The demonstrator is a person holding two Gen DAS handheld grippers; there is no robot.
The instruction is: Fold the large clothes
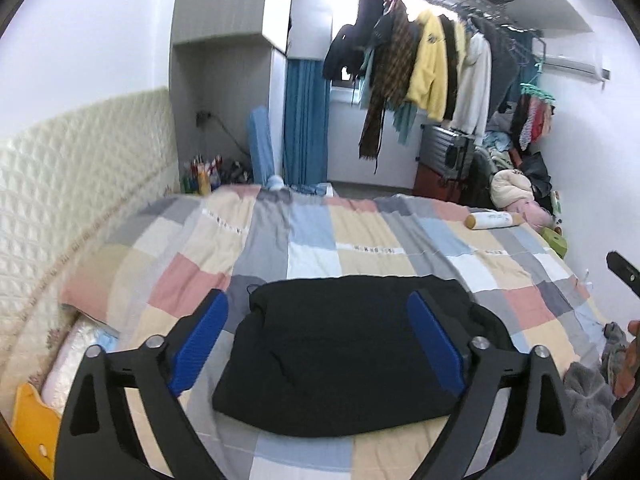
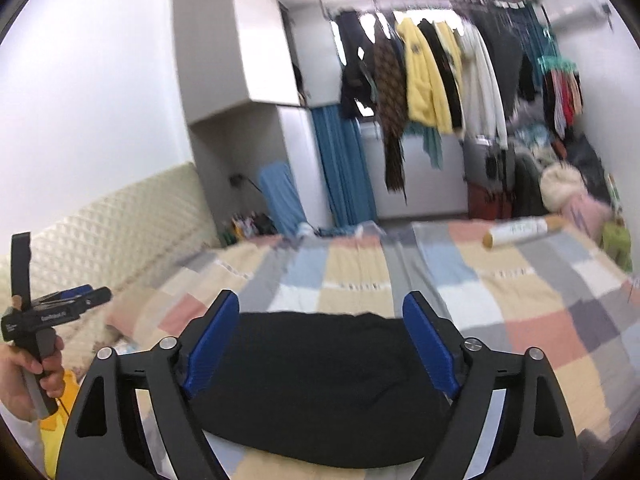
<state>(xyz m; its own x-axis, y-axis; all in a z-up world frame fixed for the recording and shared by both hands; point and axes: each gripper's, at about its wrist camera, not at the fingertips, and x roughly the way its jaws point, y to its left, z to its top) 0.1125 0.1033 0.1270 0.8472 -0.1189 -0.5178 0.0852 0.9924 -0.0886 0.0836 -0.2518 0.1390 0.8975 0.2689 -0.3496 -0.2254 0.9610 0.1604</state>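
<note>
Two blue-padded fingers of the left gripper (image 1: 318,344) stand wide apart in the left wrist view, gripping nothing, raised over a black garment (image 1: 344,364) that lies on the patchwork bedspread (image 1: 360,236) as a compact dark rectangle. Its far edge runs fairly straight; a bulge of cloth pokes out at its right side, just behind the right-hand pad. A pale bottle (image 1: 494,220) lies well apart near the bed's far edge.

From the right wrist view, the right gripper (image 2: 320,338) is likewise spread wide and empty, hovering above the same garment (image 2: 320,384), with the picture somewhat blurred. The left gripper (image 2: 76,298) shows at the left edge, held in a hand (image 2: 28,376).

Judging by the tidy shape, folding looks nearly done. To finish well, each gripper should pinch a near corner through all layers, lift low, and lay it squarely over the far edge, tucking in that bulge first.
</note>
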